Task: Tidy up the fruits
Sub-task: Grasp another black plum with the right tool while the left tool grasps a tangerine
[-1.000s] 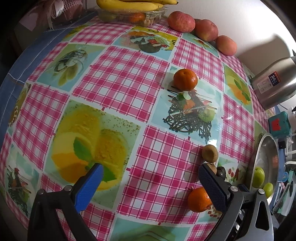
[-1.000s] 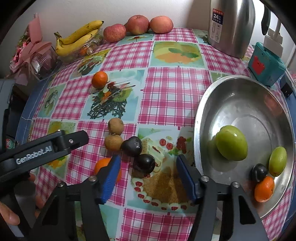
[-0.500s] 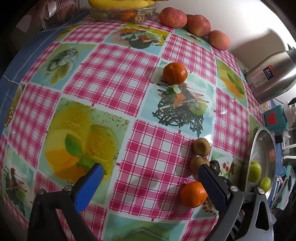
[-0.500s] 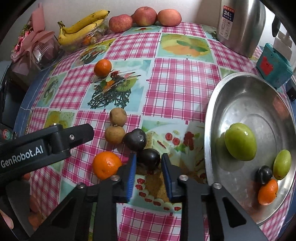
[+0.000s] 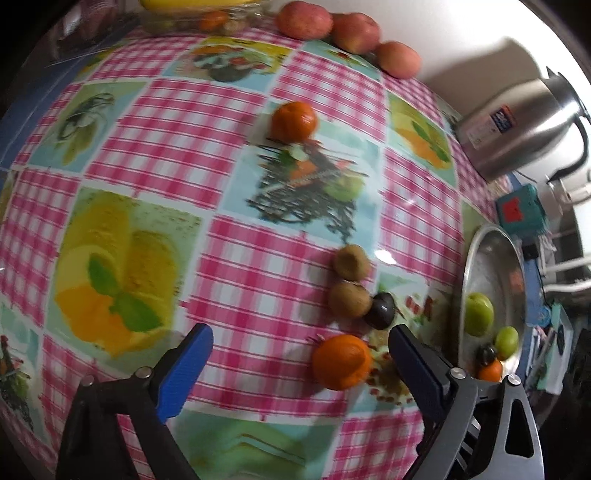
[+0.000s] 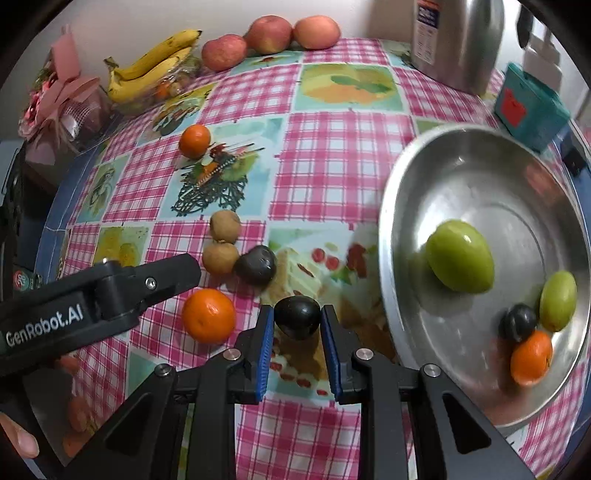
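Observation:
My right gripper is shut on a dark plum and holds it just above the checked tablecloth, left of the steel bowl. The bowl holds two green fruits, a dark plum and an orange. On the cloth lie another dark plum, two brown kiwis, a near orange and a far orange. My left gripper is open above the cloth, with the near orange close to its right finger.
Bananas on a clear box and three red apples line the far edge by the wall. A steel kettle and a teal box stand at the back right. A pink gift bundle sits far left.
My right gripper has closed on the dark plum and lifted it slightly toward the bowl. My left gripper has moved forward and right, nearer the near orange.

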Demonstrator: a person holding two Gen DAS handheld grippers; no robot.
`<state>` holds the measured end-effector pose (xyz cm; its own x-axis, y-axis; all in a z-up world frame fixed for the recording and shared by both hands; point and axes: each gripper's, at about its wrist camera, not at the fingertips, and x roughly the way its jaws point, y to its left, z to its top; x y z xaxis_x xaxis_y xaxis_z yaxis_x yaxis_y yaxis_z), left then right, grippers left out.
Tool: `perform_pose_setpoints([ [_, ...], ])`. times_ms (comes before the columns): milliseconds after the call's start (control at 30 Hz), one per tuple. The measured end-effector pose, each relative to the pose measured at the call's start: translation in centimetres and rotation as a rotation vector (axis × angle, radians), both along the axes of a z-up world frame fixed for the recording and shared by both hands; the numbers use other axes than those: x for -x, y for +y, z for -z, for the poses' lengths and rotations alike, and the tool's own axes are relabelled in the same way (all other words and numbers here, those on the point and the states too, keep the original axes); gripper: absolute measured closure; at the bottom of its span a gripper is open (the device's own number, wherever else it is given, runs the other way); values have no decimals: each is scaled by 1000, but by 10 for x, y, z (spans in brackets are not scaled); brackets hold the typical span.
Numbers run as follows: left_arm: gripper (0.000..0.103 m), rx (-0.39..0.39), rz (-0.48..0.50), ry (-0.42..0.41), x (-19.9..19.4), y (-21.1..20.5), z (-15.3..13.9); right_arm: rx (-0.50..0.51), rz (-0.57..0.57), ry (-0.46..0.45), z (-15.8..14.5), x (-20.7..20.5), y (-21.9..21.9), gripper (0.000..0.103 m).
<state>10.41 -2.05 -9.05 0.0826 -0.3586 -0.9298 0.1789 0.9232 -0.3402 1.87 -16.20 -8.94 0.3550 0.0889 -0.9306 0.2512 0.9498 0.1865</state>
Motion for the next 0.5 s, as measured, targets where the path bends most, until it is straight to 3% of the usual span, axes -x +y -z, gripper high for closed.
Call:
perform_pose_setpoints([
  [367,31,3,67,41,9,-20,11,-3,-11,-4,-2,2,2,76],
  [500,45,-8,77,33,10,-22,9,-5,-10,0,-2,2,1,76],
])
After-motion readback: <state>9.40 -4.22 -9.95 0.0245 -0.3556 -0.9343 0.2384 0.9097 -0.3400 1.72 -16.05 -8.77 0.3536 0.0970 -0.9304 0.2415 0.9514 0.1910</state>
